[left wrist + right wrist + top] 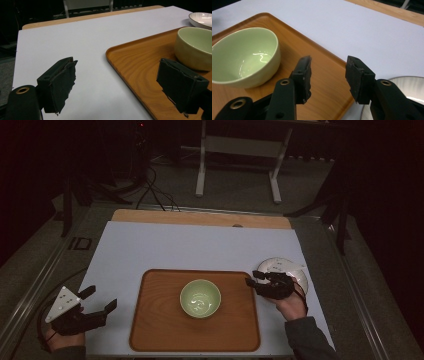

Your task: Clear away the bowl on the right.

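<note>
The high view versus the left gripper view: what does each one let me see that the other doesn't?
From the high view alone: both hands, the left gripper open off the wooden tray's left edge, the right gripper open over a white plate, and the floor with a metal frame beyond. From the left gripper view alone: a close look along its own black jaws, spread wide. Both share the tray, the green bowl on it, the plate and the white tabletop.

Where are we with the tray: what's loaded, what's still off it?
Looks done: green bowl sits on the wooden tray. In hand: nothing; the right claw hangs open over the tray's right edge beside the white plate, and the left claw is open, left of the tray. Left: the plate, still on the table, probably next.
</note>
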A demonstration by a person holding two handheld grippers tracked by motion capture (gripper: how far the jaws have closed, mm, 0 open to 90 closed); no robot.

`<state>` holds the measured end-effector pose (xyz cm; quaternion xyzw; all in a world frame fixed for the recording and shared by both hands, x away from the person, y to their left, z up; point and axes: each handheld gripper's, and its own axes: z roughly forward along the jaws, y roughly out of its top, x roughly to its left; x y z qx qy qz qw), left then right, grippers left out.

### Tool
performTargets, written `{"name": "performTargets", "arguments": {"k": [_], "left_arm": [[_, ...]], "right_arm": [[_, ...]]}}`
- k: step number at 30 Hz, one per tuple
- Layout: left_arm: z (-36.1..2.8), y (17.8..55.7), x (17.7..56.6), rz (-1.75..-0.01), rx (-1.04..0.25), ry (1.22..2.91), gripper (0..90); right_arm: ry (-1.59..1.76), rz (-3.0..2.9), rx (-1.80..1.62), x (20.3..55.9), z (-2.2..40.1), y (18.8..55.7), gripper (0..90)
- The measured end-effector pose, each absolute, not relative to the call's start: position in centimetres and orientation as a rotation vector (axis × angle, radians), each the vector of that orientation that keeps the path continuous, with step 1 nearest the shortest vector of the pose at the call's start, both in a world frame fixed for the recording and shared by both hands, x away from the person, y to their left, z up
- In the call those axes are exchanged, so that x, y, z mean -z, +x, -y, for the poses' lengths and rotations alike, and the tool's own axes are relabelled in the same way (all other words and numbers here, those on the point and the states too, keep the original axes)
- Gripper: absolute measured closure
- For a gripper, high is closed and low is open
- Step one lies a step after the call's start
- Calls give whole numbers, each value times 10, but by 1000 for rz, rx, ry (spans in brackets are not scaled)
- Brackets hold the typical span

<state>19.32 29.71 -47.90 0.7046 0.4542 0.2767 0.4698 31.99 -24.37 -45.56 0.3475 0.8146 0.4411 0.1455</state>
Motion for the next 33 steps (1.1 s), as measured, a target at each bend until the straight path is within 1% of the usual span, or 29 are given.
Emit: {"name": "performTargets", "arguments": {"k": [12, 18, 22, 24, 33], "left_arm": [[-297, 194, 480, -1117, -675, 1732, 151], [-296, 193, 479, -1112, -676, 1733, 151], [-297, 194, 480, -1112, -671, 1738, 151], [-296, 193, 479, -1107, -673, 1738, 151], [-295, 194, 480, -1107, -676, 1746, 151]], "right_arm": [[1064, -2264, -1259, 472, 286, 299, 517], [1110, -2216, -1272, 478, 300, 291, 475], [1127, -2192, -1264, 480, 312, 283, 478], [1139, -2174, -1263, 481, 316, 280, 457], [1142, -2124, -1264, 483, 327, 275, 432]]}}
